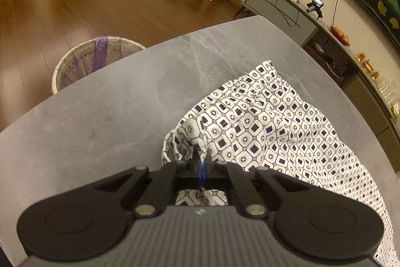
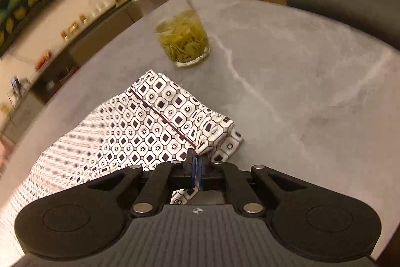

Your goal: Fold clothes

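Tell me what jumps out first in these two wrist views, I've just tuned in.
The patterned black-and-white garment dominates, heaped on the grey stone table, with the left gripper and the right gripper each shut on an edge of it. Next, a glass of green tea stands just beyond the cloth in the right view, and a woven basket sits on the floor past the table's far edge.
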`<control>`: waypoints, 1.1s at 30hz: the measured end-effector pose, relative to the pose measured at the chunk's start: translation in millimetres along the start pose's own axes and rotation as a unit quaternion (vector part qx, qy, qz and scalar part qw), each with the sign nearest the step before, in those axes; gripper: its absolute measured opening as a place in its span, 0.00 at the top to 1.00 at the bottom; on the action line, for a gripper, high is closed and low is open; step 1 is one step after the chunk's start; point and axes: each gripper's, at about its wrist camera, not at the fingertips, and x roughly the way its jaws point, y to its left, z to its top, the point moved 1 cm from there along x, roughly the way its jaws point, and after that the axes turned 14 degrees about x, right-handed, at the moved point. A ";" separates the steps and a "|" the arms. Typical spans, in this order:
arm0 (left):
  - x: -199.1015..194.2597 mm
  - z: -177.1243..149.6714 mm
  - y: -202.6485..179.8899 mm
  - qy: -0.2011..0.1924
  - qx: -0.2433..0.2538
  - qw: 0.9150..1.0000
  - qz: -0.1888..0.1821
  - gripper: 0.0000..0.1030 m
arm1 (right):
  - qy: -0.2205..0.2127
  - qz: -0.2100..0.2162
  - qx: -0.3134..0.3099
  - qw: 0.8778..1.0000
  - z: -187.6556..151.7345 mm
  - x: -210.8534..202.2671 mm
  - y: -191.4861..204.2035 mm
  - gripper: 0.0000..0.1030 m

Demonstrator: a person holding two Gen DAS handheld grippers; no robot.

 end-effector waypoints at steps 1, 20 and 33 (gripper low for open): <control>0.2 -0.1 -1.1 0.000 0.005 1.000 0.002 0.99 | -0.002 0.001 -0.004 1.000 1.9 -0.6 4.0 0.99; 12.8 22.1 11.8 -0.023 0.038 0.996 0.075 0.97 | -0.091 0.004 -0.123 0.988 8.6 -50.0 9.2 0.40; -15.5 14.4 -56.9 -0.073 0.076 0.994 0.029 0.87 | 0.007 0.106 -0.288 0.952 10.9 -13.0 62.4 0.91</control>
